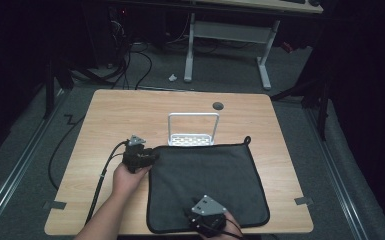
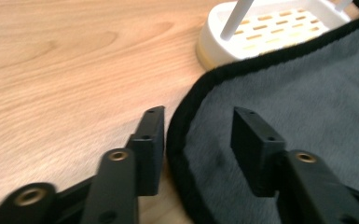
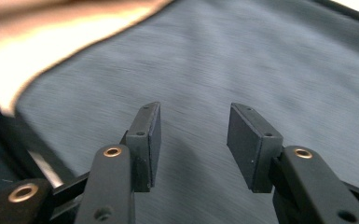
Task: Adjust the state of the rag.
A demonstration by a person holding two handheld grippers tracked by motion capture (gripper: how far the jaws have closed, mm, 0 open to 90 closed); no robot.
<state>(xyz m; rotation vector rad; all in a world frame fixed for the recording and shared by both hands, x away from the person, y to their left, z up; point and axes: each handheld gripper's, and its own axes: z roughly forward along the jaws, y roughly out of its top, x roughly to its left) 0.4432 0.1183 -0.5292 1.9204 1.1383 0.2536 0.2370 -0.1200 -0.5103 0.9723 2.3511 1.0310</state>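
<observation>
On the wooden worktop (image 1: 105,120) in the high view, a dark grey cloth (image 1: 207,175) lay flat and roughly square, its far edge touching a white rack (image 1: 192,130) with a hoop handle. The left gripper (image 1: 150,156) sat at the cloth's left edge near the far corner; the right gripper (image 1: 206,220) hovered over the near edge.

From the left gripper view, the fingers (image 2: 150,144) stood apart, 1 over bare wood and 1 over the cloth (image 2: 298,102), straddling its thick black hem. The pile looked soft and plush. The rack (image 2: 270,28) had a slotted plastic base.

From the right gripper view, the fingers (image 3: 144,140) were also spread, gripping nothing, above the fuzzy cloth (image 3: 261,60), which was blurred.

The step in hand seemed to be taking hold of the cloth, likely to fold it. Next, the left fingers would need to drop and pinch the hem.
</observation>
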